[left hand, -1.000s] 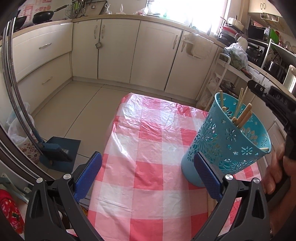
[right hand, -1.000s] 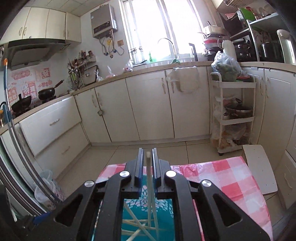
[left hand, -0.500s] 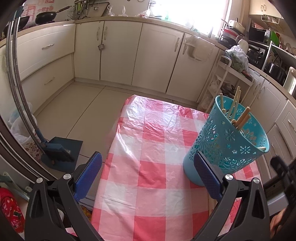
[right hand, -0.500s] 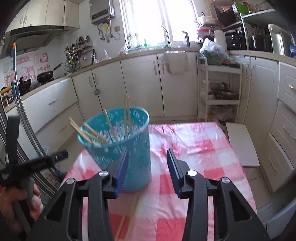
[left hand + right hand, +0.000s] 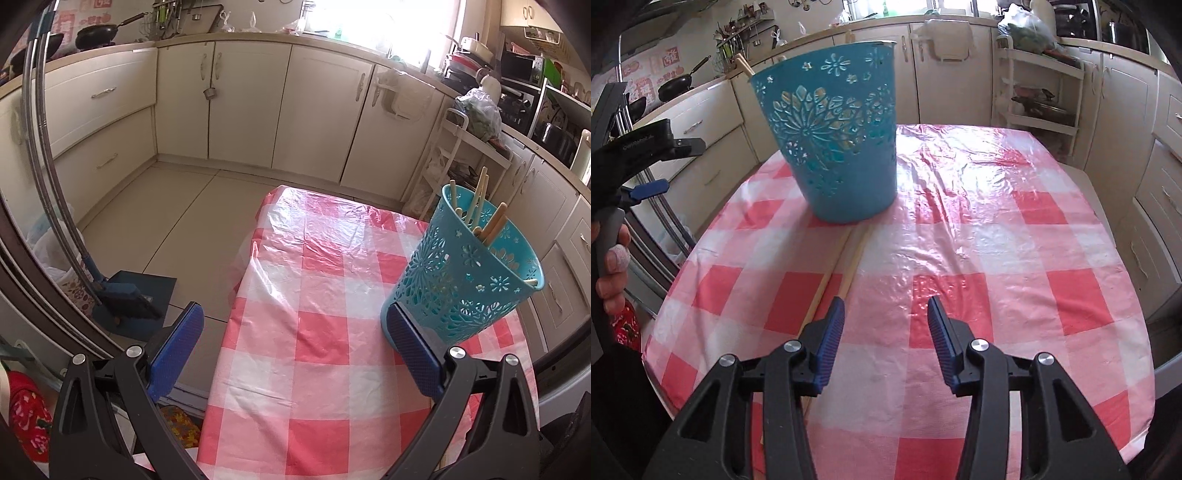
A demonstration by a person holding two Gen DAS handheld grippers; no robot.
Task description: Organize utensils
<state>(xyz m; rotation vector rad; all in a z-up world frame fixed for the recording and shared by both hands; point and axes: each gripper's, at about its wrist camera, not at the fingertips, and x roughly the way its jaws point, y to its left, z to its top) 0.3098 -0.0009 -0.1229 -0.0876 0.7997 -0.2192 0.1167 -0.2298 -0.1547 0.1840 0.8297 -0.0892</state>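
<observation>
Teal basket (image 5: 837, 147) blocks far ends of chopsticks (image 5: 834, 273) (both tools empty).

Home kitchen: cabinets (image 5: 317, 114), wok (image 5: 96, 35), checkered tablecloth (image 5: 960, 229).

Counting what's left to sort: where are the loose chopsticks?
Right wrist view: loose chopsticks lie on the checked tablecloth, between the blue basket and the right gripper.

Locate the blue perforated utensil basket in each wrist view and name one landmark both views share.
Left wrist view: the blue basket stands at the right, on the checked tablecloth, just beyond the left gripper's right finger, with chopsticks sticking out.
Right wrist view: the blue basket is upper centre-left, ahead of the right gripper.
Shared landmark: the white shelf trolley by the cabinets.
</observation>
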